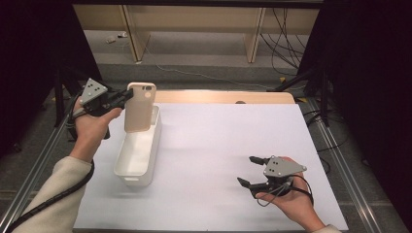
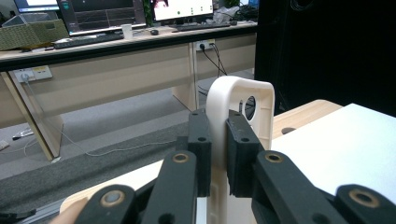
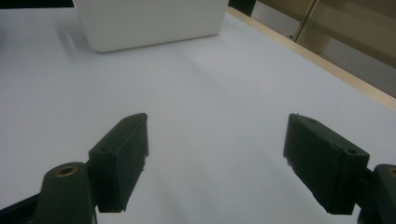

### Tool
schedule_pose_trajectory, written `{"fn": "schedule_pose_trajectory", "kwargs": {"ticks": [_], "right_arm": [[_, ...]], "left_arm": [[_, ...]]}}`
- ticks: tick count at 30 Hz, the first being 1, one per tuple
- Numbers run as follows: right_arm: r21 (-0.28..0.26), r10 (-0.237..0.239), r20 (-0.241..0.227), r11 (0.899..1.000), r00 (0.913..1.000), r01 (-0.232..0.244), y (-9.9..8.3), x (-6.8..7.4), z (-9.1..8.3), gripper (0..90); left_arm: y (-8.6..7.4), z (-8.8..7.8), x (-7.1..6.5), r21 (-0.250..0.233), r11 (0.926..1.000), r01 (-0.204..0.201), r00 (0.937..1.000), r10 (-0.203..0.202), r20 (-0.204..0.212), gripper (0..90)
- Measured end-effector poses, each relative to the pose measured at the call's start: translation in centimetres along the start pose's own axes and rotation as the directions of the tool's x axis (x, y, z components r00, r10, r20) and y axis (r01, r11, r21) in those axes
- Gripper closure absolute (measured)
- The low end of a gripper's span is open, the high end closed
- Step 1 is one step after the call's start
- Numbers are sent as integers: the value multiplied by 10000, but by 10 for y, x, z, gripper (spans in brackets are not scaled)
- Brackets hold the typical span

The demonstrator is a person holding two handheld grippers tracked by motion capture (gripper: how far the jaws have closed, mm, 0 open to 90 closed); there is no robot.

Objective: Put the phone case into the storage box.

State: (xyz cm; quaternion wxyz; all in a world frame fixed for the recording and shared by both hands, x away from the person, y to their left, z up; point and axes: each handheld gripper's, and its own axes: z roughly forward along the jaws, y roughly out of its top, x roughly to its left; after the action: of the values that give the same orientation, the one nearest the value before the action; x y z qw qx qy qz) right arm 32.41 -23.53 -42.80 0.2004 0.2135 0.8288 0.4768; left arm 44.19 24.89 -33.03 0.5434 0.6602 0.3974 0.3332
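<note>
The right tongs [image 1: 251, 175] are nearest to me, low over the white bench [image 1: 218, 145] on its near right side. Their jaws stand wide apart, and there is nothing between them but bare bench. In the right gripper view the white bin [image 3: 147, 21] shows far ahead of them, well apart.

Farther in, on the left side of the bench, sits that bin [image 1: 138, 150]. It is long and narrow, and its long side runs away from me, near to far. It looks empty, though I cannot see all the way to its bottom.

Above the far end of the bin hangs the phone case [image 1: 140, 108]. The left tongs [image 1: 130, 95] are clamped tight on it. They come in from the left and pinch the case near its top, by the round camera hole. In the left gripper view the black pads [image 2: 239, 154] press on both sides of the case's [image 2: 243, 107] thin edge.

The case hangs almost upright, long side up and down, and its bottom end seems to dip just inside the far end of the bin. So the bin lies right below the case, and the way to go is down. I think the case must also tip over, so that its long side lines up with the bin's long side. The left hand [image 1: 92, 127] is the near one for this job. The right hand [image 1: 291, 201] is too far off to help.
</note>
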Motion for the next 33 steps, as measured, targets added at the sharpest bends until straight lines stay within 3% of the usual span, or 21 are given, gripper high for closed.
{"fn": "schedule_pose_trajectory", "kwargs": {"ticks": [33], "right_arm": [[-14, 7, -10, 10000, 10000, -7, 0, 0, 0, 235]], "left_arm": [[2, 14, 7, 69, 9999, -131, 9999, 132, -71, 819]]}}
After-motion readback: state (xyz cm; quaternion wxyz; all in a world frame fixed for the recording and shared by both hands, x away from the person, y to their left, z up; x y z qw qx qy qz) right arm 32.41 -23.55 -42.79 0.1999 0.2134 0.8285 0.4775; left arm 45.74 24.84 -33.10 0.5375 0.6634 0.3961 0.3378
